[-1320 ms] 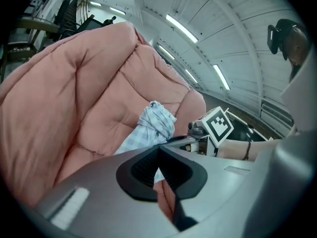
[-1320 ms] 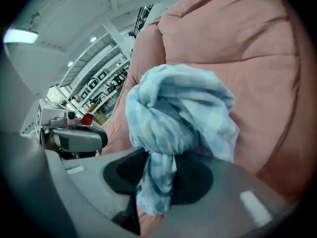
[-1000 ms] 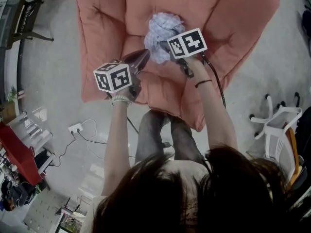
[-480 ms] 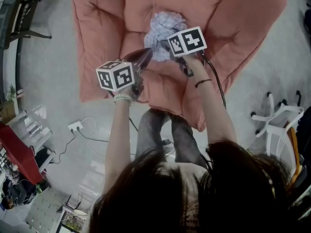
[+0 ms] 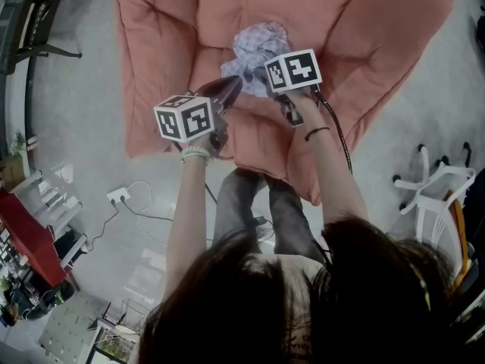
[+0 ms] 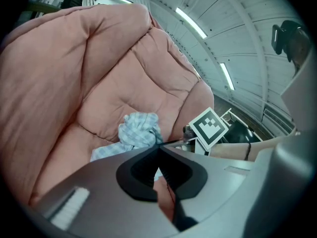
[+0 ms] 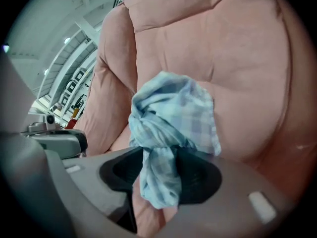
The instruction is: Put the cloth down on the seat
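A light blue checked cloth [image 5: 258,44] lies bunched on the seat of a pink cushioned chair [image 5: 250,139]. In the right gripper view the cloth [image 7: 171,128] is knotted up, and its tail hangs down between the jaws of my right gripper [image 7: 163,155]. Those jaws are opening, with dark gaps on both sides of the tail. My right gripper [image 5: 258,70] sits at the cloth's near edge. My left gripper [image 5: 231,86] points at the cloth [image 6: 141,130] from the left. Its jaw tips [image 6: 158,147] meet just in front of the cloth; the pink cushion [image 6: 64,78] fills the background.
A white plastic chair [image 5: 436,203] stands on the grey floor at the right. A power strip with a cable [image 5: 117,199] lies on the floor at the left, near a red object [image 5: 26,241]. A dark frame [image 5: 38,21] is at the upper left.
My left gripper has edged forward and right toward the cloth. The right gripper has barely moved, and the cloth sits slightly farther back on the seat.
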A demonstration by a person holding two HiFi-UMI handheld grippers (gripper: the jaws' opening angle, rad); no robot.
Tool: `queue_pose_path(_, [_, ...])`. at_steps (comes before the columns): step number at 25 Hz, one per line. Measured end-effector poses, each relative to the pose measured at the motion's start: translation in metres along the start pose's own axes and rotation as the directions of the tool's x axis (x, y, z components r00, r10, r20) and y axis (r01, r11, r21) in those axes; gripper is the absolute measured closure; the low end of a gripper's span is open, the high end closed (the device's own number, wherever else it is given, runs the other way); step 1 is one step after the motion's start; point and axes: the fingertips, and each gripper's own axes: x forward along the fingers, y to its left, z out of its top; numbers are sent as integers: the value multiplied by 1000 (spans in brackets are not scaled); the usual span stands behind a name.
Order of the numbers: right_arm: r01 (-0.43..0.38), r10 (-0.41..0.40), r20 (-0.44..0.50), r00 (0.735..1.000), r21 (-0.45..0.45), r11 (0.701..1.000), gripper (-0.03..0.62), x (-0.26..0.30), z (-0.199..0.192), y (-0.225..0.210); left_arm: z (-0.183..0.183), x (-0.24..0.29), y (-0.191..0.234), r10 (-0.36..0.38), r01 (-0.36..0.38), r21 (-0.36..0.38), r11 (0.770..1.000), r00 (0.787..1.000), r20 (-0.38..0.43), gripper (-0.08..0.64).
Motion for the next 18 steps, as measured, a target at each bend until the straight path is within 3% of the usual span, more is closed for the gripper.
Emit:
queue_pose_path(10, [-17,17,10,1000,0,1000,385,-7,2,4,2,-4,-1,-2,2,-10,1000,1000,4,562])
queue_pose_path(18, [-90,90,23,996,2,996,388,-32,3,25,7,-13,-21,-2,2,-11,1000,1000,17,562])
